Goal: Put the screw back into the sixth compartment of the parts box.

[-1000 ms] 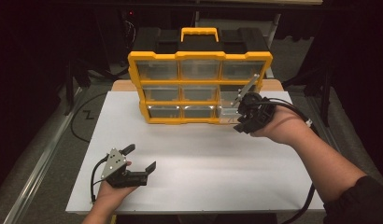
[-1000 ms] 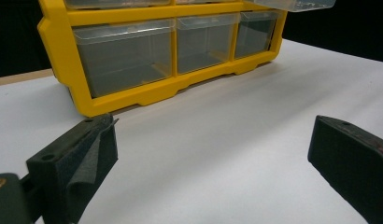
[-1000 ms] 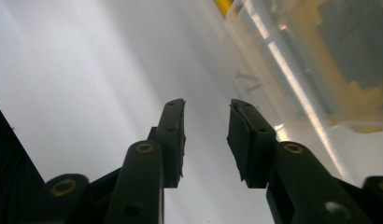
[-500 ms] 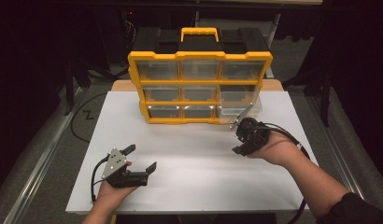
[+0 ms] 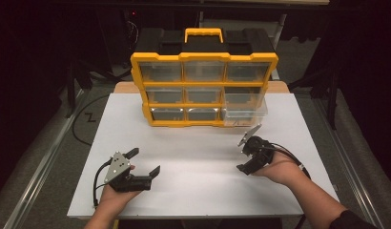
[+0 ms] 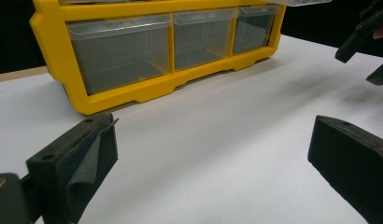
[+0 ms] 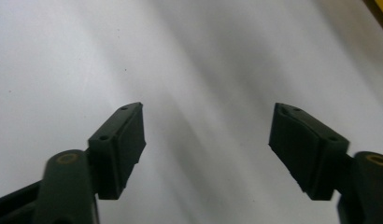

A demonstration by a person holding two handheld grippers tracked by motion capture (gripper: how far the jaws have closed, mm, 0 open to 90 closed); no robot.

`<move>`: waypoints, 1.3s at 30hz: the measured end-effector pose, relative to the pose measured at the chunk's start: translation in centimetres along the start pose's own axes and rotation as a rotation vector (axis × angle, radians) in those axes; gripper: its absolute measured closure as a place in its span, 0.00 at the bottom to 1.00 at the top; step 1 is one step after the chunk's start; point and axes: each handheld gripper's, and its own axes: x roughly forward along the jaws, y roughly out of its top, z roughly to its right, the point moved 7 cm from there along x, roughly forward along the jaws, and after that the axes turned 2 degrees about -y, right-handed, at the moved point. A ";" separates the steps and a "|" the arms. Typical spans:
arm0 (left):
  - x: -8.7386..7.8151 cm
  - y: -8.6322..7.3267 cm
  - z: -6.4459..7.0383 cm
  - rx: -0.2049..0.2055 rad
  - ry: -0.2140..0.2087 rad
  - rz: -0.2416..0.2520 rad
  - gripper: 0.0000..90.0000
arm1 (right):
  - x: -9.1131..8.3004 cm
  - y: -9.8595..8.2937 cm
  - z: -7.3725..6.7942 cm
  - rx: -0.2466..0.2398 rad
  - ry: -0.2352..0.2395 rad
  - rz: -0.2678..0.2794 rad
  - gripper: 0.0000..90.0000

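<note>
A yellow organiser (image 5: pixel 204 88) with clear drawers and a black top stands at the back of the white table (image 5: pixel 198 186). Its lower right drawer (image 5: pixel 245 112) sticks out a little from the frame. My right gripper (image 5: pixel 242 157) hovers open over the table in front of that drawer, well apart from it; its jaws (image 7: pixel 206 140) are spread over bare white surface. My left gripper (image 5: pixel 145 162) rests open at the front left, pointing towards the organiser (image 6: pixel 133 56), with nothing between its jaws (image 6: pixel 213 154). The right gripper (image 6: pixel 362 37) also appears far off in the left gripper view.
A yellow carry handle (image 5: pixel 203 34) tops the organiser. Dark floor and metal rails surround the table. A black cable (image 5: pixel 291 155) trails from the right gripper over the right hand.
My right gripper has pulled back from the organiser's lower right drawers toward the near side of the table. The left gripper has stayed put.
</note>
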 end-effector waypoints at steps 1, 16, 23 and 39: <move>0.0 0.0 0.0 0.000 0.000 -0.001 0.03 | 0.1 -0.1 0.0 0.007 -0.005 0.010 0.24; 0.2 -0.3 0.1 0.001 -0.005 -0.024 0.03 | 1.7 -0.9 -0.8 0.147 -0.077 0.233 0.03; 0.4 -0.5 0.1 0.005 -0.002 -0.039 0.03 | 2.4 -1.5 -1.3 0.190 -0.075 0.336 0.03; 0.6 -0.6 0.0 -0.020 0.013 -0.052 0.03 | 2.3 -2.3 -1.2 0.314 -0.066 0.552 0.01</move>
